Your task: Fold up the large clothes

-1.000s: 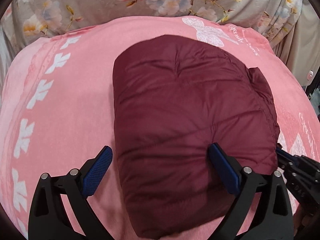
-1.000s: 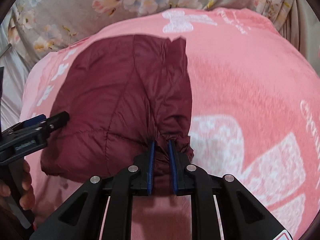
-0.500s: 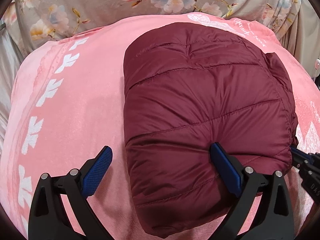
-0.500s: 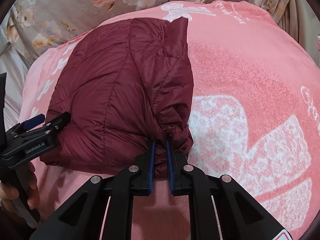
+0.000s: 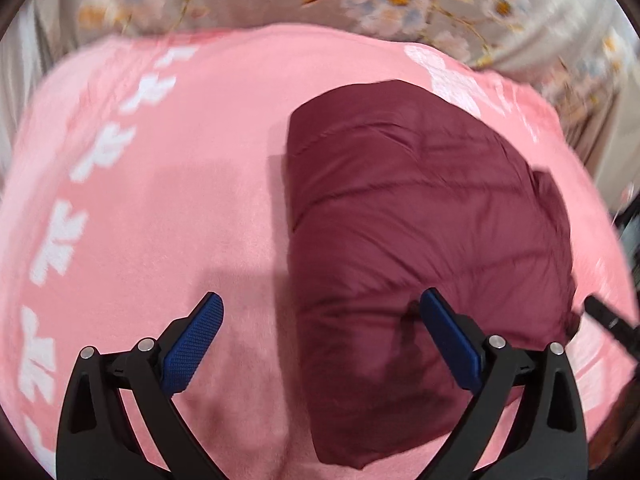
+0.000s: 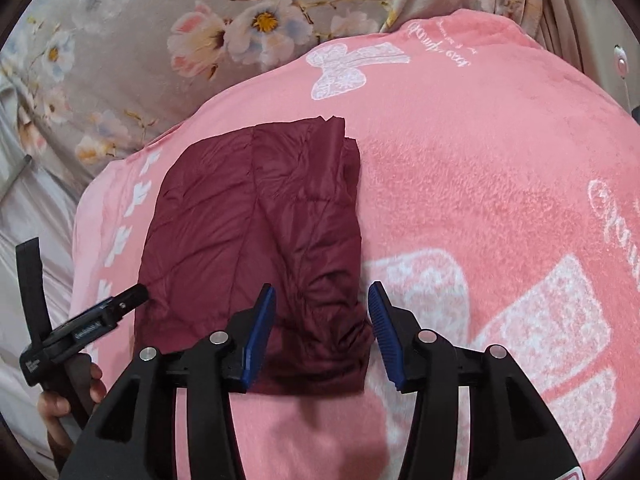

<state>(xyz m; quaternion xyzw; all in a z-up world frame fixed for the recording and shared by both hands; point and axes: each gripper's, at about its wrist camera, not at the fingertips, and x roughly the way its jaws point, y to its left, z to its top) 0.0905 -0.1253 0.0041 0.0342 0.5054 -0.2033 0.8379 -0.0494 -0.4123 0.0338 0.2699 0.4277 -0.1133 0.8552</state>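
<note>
The right tool [image 6: 322,330], jaws just opened, releases the folded maroon jacket [image 6: 256,248] lying on the pink blanket [image 6: 480,200], the left tool [image 5: 322,344] wide beside it: fold seemingly finished.

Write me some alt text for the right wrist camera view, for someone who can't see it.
A folded maroon puffer jacket lies on a pink blanket with white bow prints. The right tool sits open in the foreground; its jaws have just been opening, and the jacket's near edge lies between them, unpinched. The left tool, held in a hand, is at the jacket's left edge.
</note>
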